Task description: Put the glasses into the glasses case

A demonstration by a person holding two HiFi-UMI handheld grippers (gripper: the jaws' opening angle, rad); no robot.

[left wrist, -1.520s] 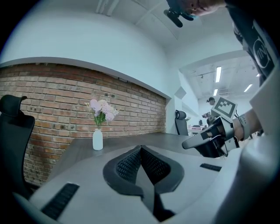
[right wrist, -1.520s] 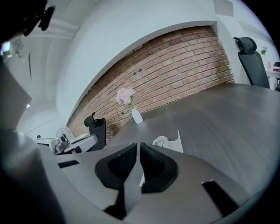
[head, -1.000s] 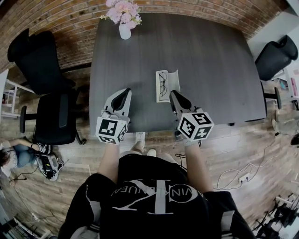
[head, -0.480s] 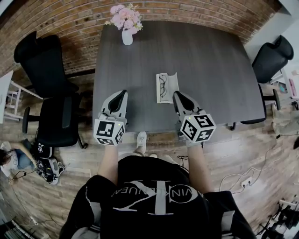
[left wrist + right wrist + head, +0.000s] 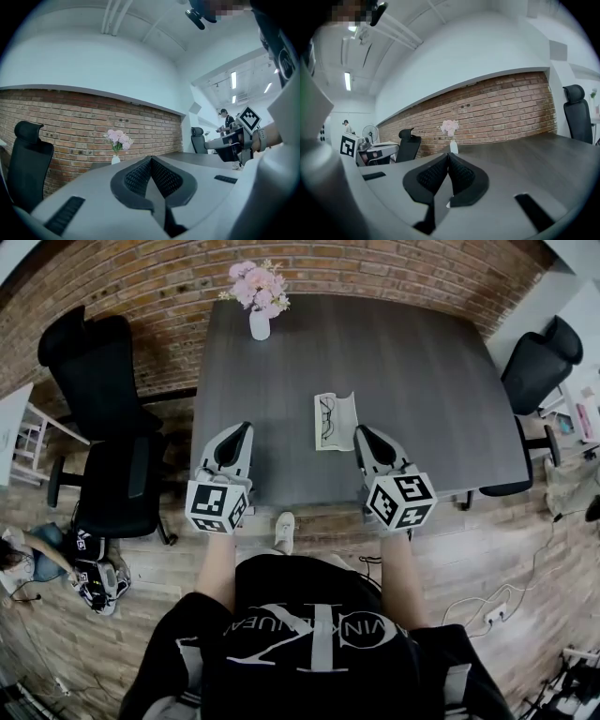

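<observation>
Both grippers shut and empty, glasses sitting in the open case

Head view: the case point(image 5: 346, 418) lies open on the table point(image 5: 422, 381), toward its 6 o'clock edge, with the glasses point(image 5: 326, 418) in its 9 o'clock half. The left gripper point(image 5: 241, 429) is at the case's 9 o'clock and the right gripper point(image 5: 363, 433) at its 4 o'clock, neither touching it. Left gripper view: jaws pressed together with nothing between, and a vase point(image 5: 115, 160) of pink flowers at 9 o'clock of the tips. Right gripper view: jaws closed too and empty, same vase at 12 o'clock.
</observation>
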